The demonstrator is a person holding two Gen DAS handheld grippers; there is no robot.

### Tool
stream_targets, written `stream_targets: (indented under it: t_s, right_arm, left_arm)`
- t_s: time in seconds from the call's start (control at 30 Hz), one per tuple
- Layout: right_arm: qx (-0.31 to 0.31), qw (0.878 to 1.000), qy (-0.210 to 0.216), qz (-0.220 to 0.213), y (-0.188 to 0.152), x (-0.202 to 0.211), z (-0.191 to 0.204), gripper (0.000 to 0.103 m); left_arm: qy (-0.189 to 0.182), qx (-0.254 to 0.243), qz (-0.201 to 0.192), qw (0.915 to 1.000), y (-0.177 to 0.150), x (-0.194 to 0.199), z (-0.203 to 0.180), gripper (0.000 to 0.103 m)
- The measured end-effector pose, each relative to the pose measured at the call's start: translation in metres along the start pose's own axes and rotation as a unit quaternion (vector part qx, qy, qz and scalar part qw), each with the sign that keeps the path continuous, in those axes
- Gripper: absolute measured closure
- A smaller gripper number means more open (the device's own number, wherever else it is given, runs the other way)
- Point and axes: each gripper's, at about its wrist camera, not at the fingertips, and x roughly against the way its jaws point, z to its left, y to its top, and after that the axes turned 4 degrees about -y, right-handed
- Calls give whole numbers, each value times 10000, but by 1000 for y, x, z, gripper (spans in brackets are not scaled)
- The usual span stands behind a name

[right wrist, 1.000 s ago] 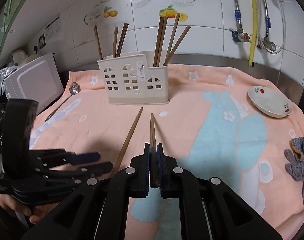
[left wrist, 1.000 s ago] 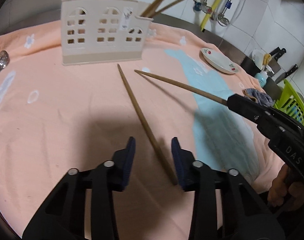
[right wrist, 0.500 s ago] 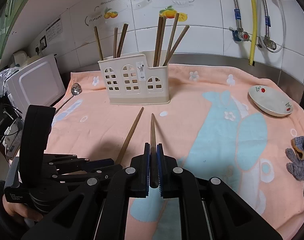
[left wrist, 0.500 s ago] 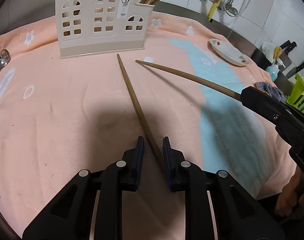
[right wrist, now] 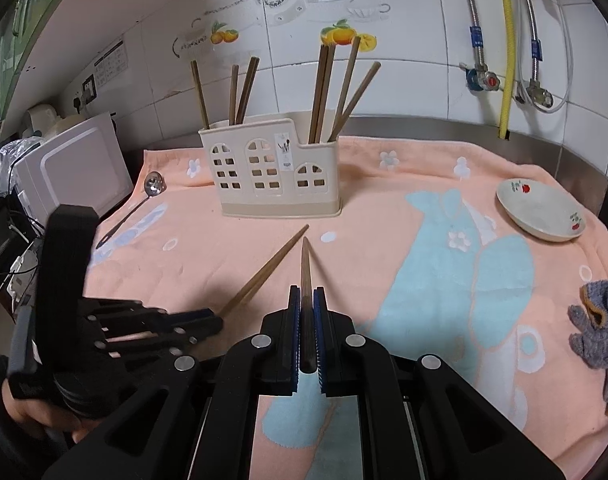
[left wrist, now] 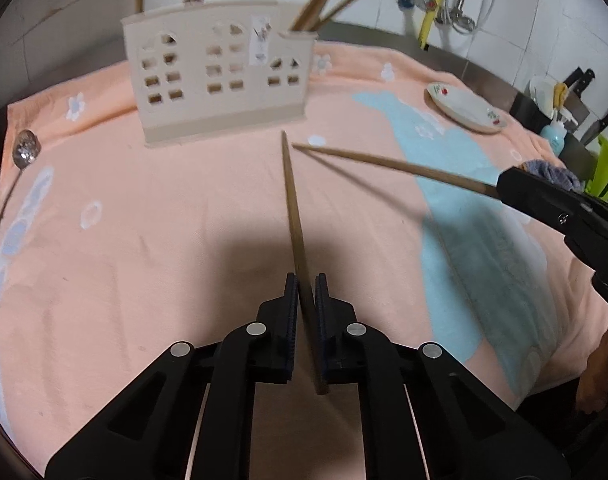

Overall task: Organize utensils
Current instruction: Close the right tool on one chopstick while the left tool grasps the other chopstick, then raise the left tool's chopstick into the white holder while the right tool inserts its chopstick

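My left gripper (left wrist: 305, 280) is shut on a wooden chopstick (left wrist: 293, 208) and holds it off the peach towel (left wrist: 144, 248), tip toward the holder. It also shows in the right wrist view (right wrist: 208, 320) with its chopstick (right wrist: 268, 272). My right gripper (right wrist: 307, 294) is shut on a second chopstick (right wrist: 305, 268), also seen in the left wrist view (left wrist: 384, 162). The cream utensil holder (right wrist: 274, 174) stands at the back with several chopsticks (right wrist: 328, 88) upright in it.
A metal ladle (right wrist: 144, 196) lies at the towel's left edge. A white dish (right wrist: 542, 214) sits at the right, a grey cloth (right wrist: 600, 332) at the right edge. A microwave (right wrist: 68, 168) stands left; pipes and taps (right wrist: 504, 60) are on the tiled wall.
My left gripper closed on the chopstick that lay on the towel and lifted it. My right gripper kept its chopstick and barely moved.
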Motion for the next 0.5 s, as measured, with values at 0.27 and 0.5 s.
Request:
stream_targets:
  t_s: [0.27, 0.5]
  right_arm:
    - [29, 9996, 124, -257, 29, 8, 0, 96]
    - [118, 9985, 317, -425, 60, 13, 4, 96]
  left_arm:
    - [-97, -107, -726, 9973, 28, 51, 18, 97]
    - [-170, -170, -1169, 9929, 52, 79, 29, 97]
